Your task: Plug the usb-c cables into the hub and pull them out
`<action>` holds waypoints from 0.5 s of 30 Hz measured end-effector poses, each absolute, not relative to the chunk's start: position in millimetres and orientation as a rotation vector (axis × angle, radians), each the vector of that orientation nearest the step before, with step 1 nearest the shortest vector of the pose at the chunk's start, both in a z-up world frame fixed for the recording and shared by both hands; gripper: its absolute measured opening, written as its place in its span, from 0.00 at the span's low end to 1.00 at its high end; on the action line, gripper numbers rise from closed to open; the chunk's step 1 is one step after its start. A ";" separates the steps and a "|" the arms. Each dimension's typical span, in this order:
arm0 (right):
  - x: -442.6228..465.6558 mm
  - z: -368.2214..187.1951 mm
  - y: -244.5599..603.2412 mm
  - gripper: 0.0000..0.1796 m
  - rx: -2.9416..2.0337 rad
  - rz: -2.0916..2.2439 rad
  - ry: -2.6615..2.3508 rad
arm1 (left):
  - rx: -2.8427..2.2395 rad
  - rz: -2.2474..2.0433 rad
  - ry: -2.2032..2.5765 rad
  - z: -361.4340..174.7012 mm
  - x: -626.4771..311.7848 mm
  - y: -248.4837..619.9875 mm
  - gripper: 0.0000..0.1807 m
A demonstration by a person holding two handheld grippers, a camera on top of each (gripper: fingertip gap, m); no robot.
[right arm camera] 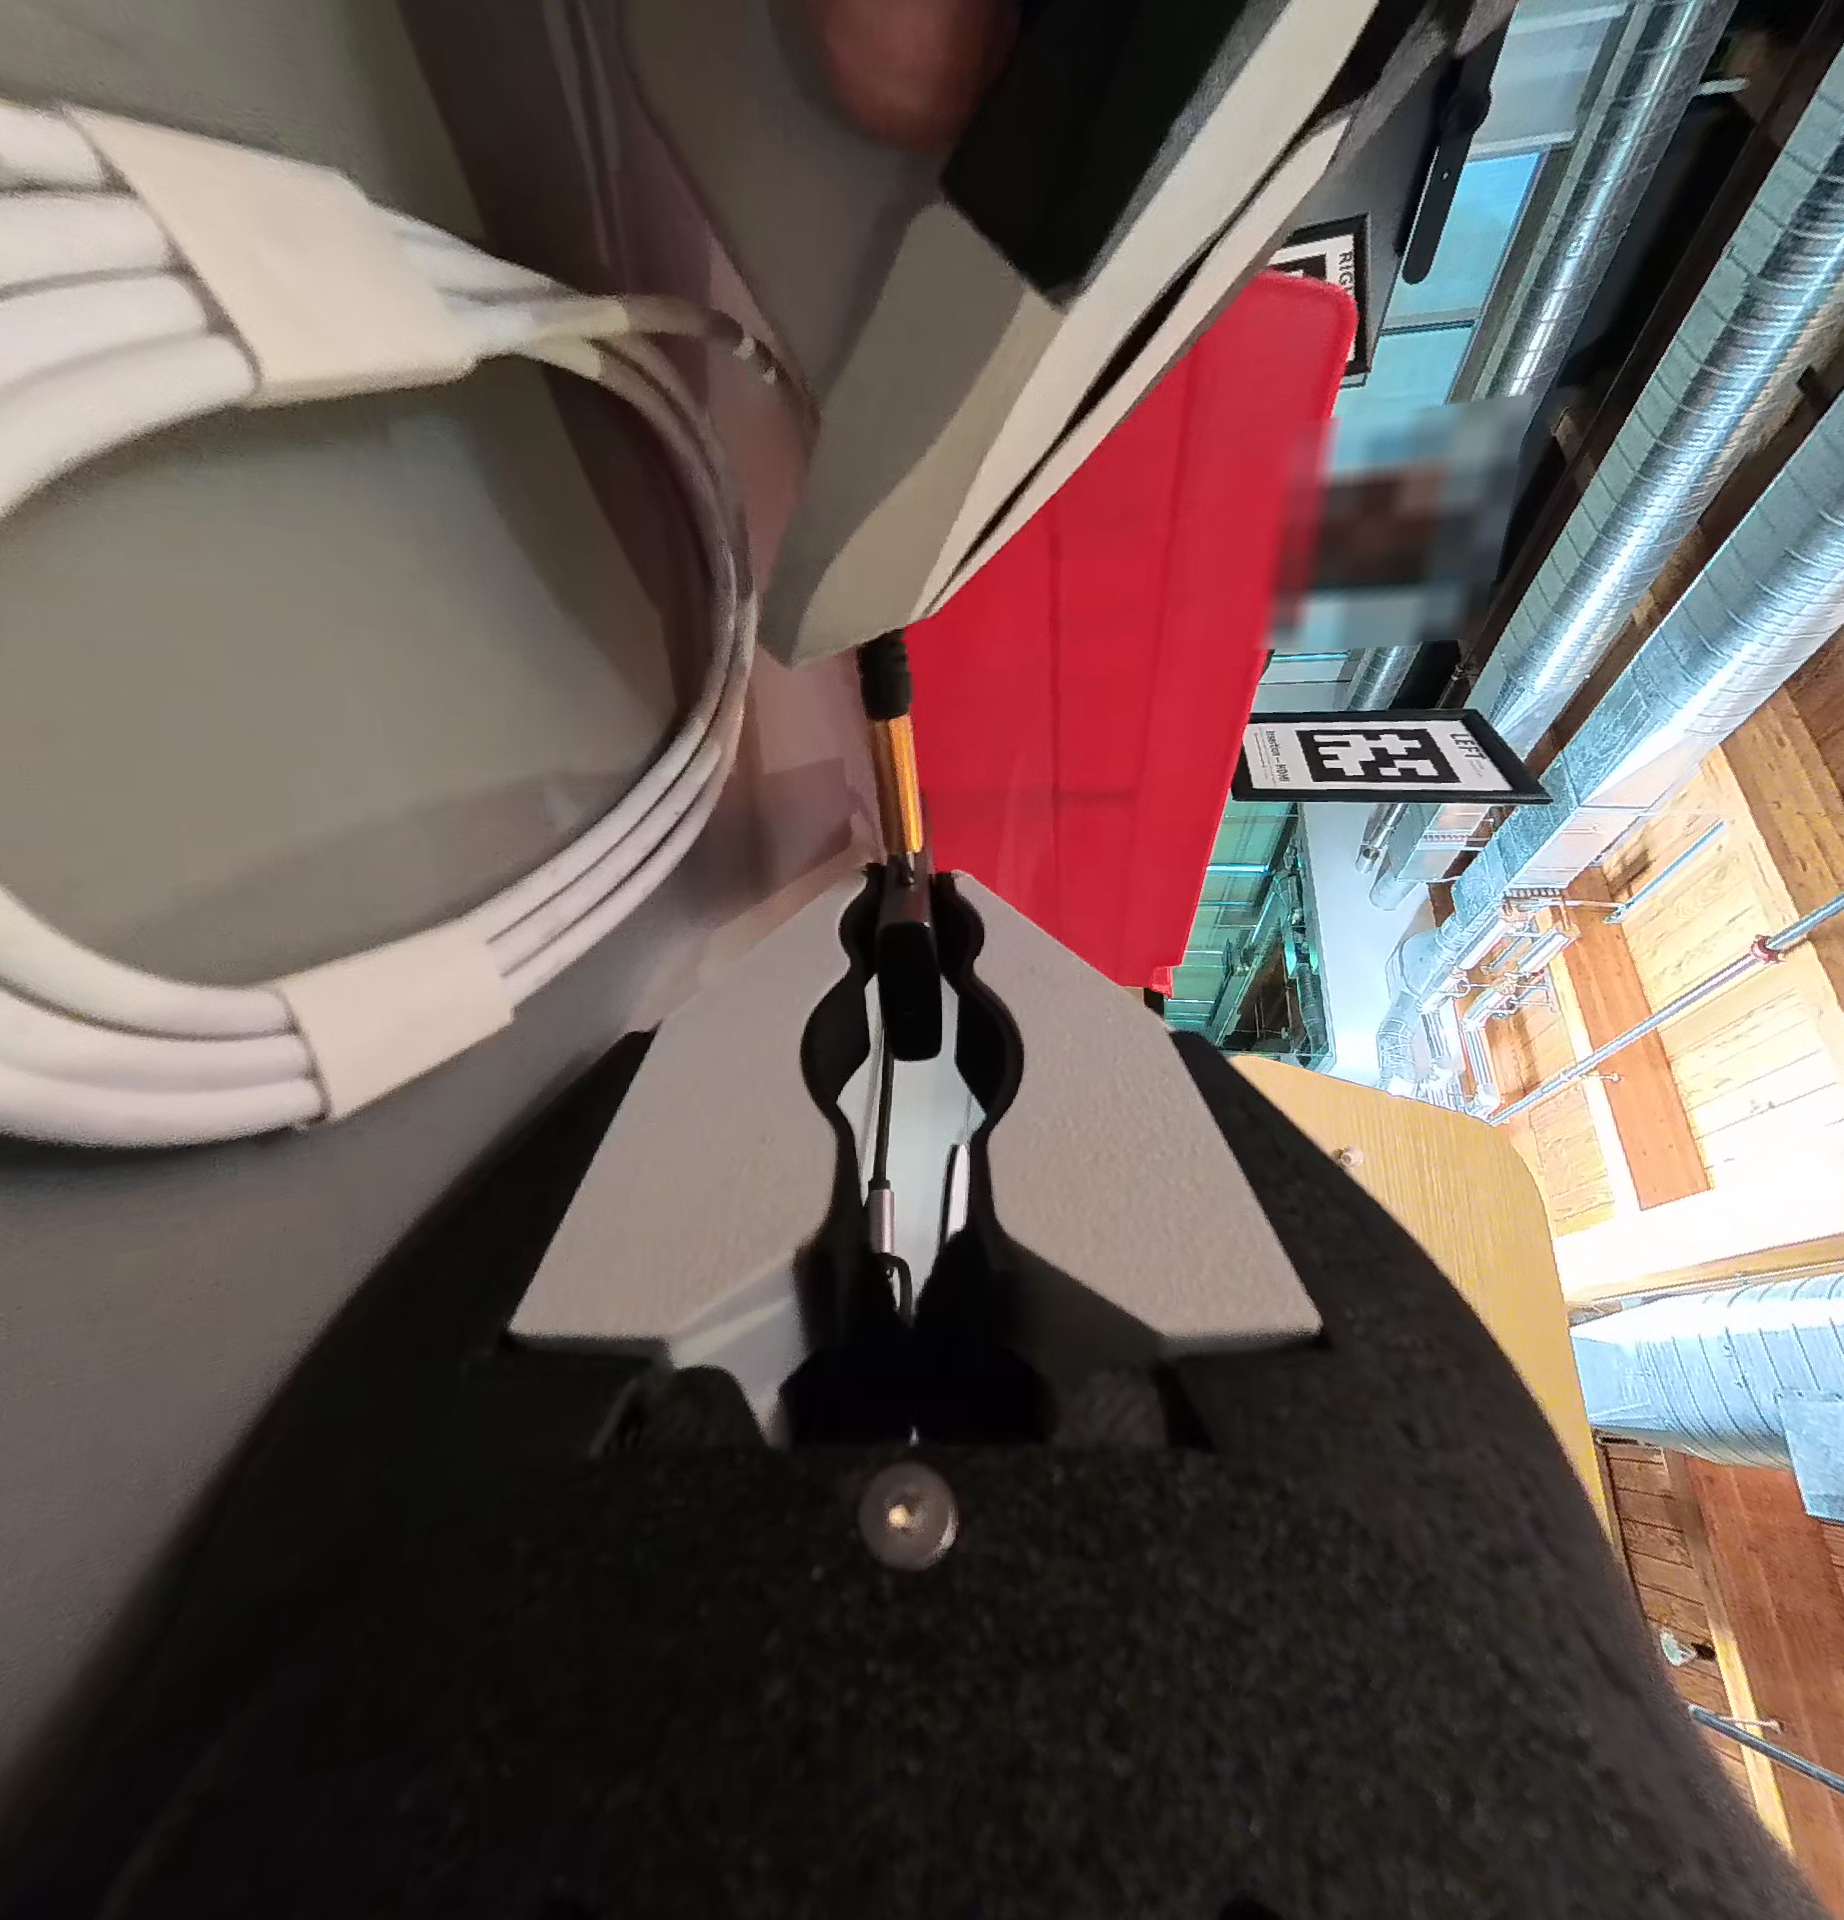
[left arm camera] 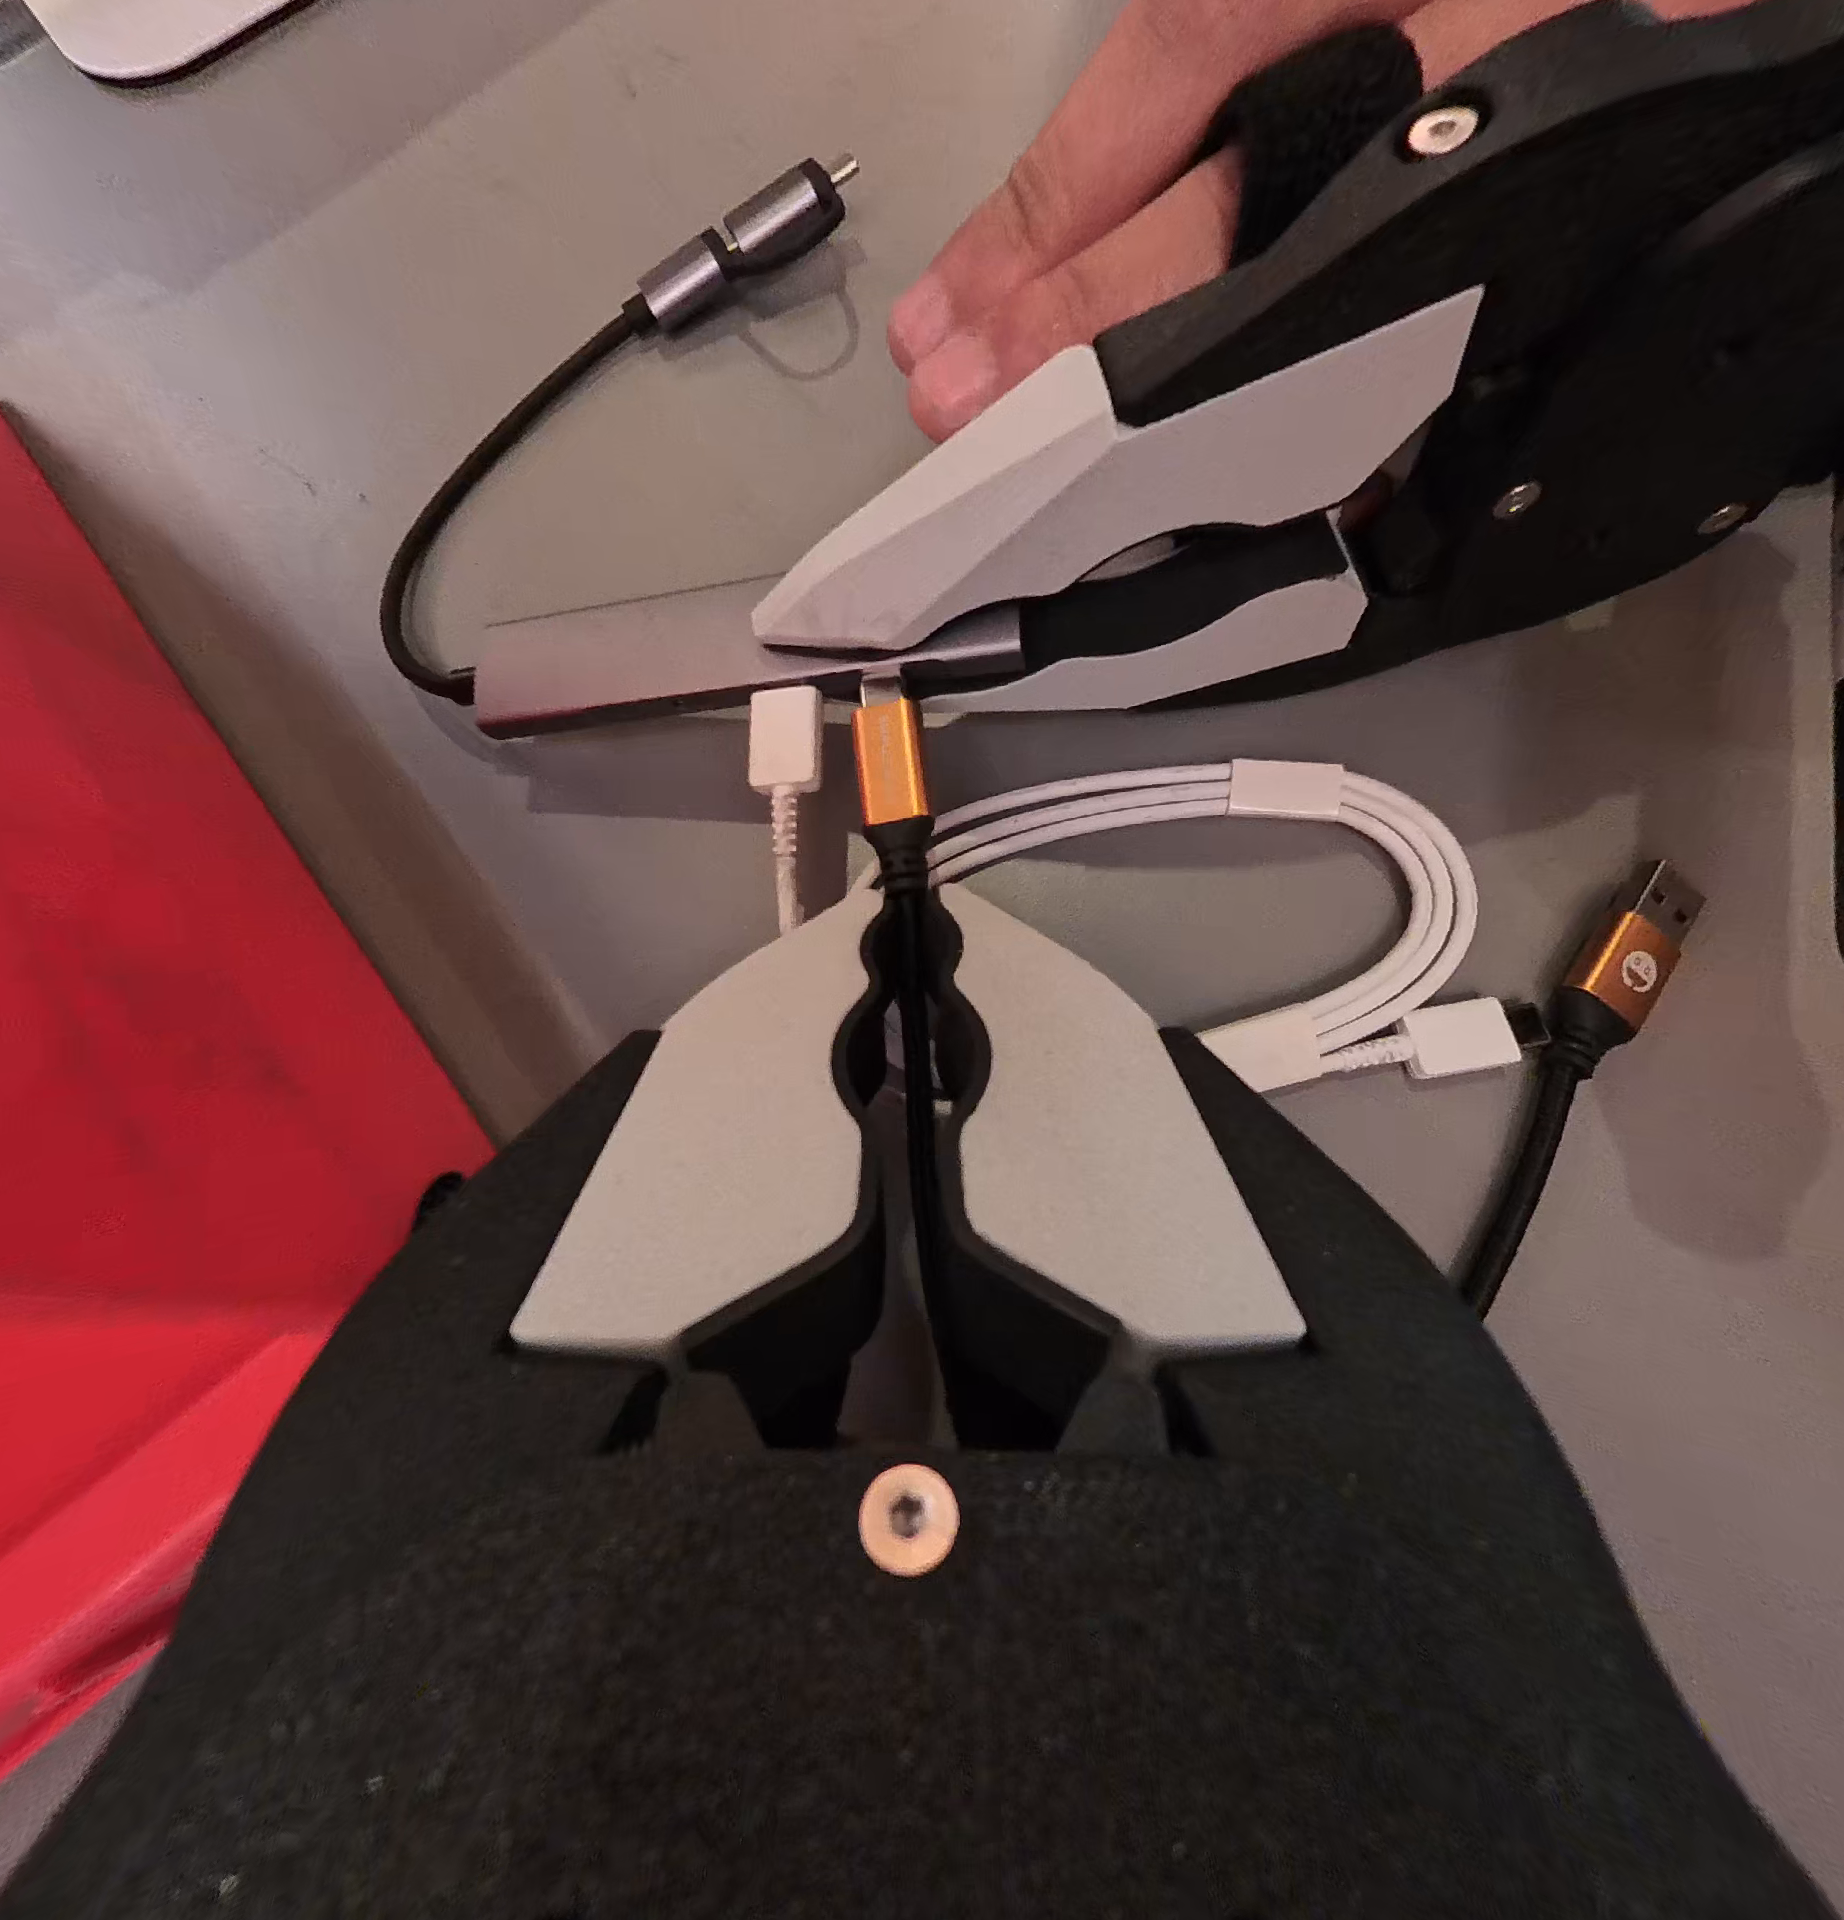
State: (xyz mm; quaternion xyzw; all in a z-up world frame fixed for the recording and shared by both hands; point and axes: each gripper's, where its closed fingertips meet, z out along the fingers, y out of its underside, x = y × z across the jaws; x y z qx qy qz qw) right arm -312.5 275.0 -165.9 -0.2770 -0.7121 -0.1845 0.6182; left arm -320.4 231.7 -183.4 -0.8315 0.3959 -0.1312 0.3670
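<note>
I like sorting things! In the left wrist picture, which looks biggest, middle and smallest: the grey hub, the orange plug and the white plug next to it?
1. Grey hub, clearly biggest.
2. Orange plug.
3. White plug, only slightly smaller, so nearly a tie.

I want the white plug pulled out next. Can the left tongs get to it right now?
Probably not yet. The left tongs are shut on the black cable of the orange plug. The white plug sits just beside it, uncovered, so letting go first should free the way.
</note>
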 end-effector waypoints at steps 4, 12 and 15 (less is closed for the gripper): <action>-312.1 -165.2 275.3 0.05 -0.644 -0.418 -1.638 | -2.131 -0.382 1.002 -181.6 -318.9 231.1 0.02; -313.9 -165.2 270.8 0.05 -0.631 -0.403 -1.647 | -2.135 -0.418 1.004 -182.7 -318.3 230.2 0.02; -312.8 -161.1 272.3 0.05 -0.653 -0.405 -1.630 | -2.116 -0.386 0.997 -180.2 -317.4 232.2 0.01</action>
